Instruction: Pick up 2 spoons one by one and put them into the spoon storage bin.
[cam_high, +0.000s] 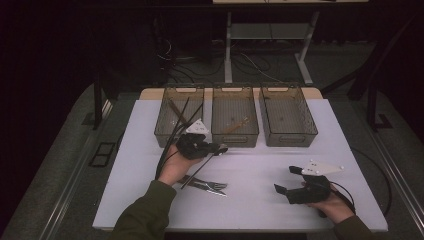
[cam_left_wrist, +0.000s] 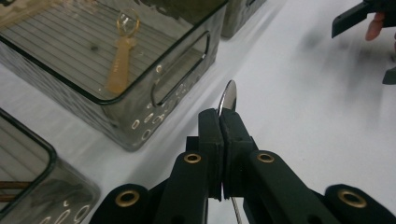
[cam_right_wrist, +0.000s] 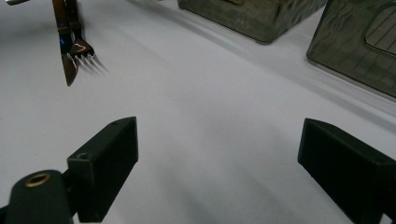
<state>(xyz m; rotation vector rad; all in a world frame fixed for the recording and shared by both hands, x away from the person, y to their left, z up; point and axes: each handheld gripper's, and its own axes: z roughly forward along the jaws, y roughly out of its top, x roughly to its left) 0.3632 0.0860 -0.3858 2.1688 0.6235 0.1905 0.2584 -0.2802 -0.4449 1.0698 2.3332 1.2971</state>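
A slim silver metal spoon (cam_left_wrist: 229, 97) is clamped between the closed jaws of the left gripper (cam_high: 220, 148), held above the white table (cam_high: 260, 165) just in front of the middle smoky transparent plastic bin (cam_high: 235, 116). The right gripper (cam_high: 282, 182), jaws wide apart and empty, rests near the table's front edge.

From my seat, the metal spoon (cam_left_wrist: 229, 96) shows just its bowl above the left gripper (cam_left_wrist: 219, 122); the clamped pads hide its handle. Beside it, the middle bin (cam_left_wrist: 140, 107) is cut off by the top edge. I can't make out what lies in the left bin (cam_high: 175, 117) from the high view. The knife (cam_right_wrist: 69, 70) and fork (cam_right_wrist: 83, 51) lose their handles at the top edge.
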